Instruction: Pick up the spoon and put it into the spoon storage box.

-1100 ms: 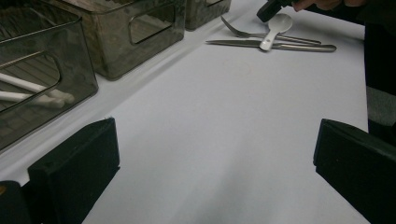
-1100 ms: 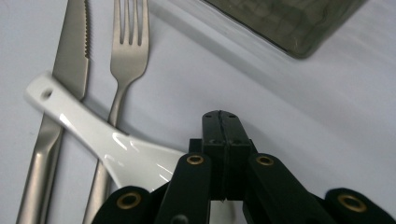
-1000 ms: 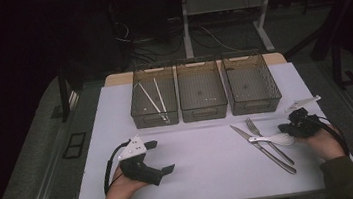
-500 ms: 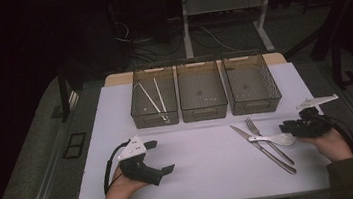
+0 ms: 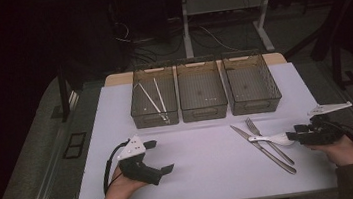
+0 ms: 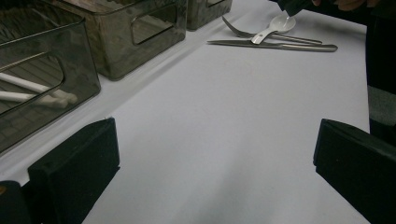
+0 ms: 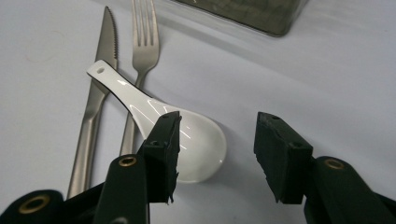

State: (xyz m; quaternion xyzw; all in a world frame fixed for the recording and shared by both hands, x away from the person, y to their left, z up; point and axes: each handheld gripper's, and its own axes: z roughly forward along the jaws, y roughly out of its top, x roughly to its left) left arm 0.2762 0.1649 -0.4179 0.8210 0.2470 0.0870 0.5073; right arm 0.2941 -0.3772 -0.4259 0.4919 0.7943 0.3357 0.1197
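Nearest, the left gripper (image 5: 158,157) rests unmoved at seven o'clock on the pale lavender table mat (image 5: 208,171), jaws wide with nothing between them. Meanwhile the right gripper (image 5: 293,138) at four o'clock has shifted slightly from its earlier place, and its jaws have just been opening, now half apart and empty above the bowl of the glossy white ceramic soup spoon (image 7: 159,126), which lies across the steel fork (image 7: 140,51) and steel knife (image 7: 95,93) as before. Farther off, toward twelve o'clock, three smoky translucent plastic bins (image 5: 204,107) sit in a row, the left one holding white chopsticks (image 5: 157,99).
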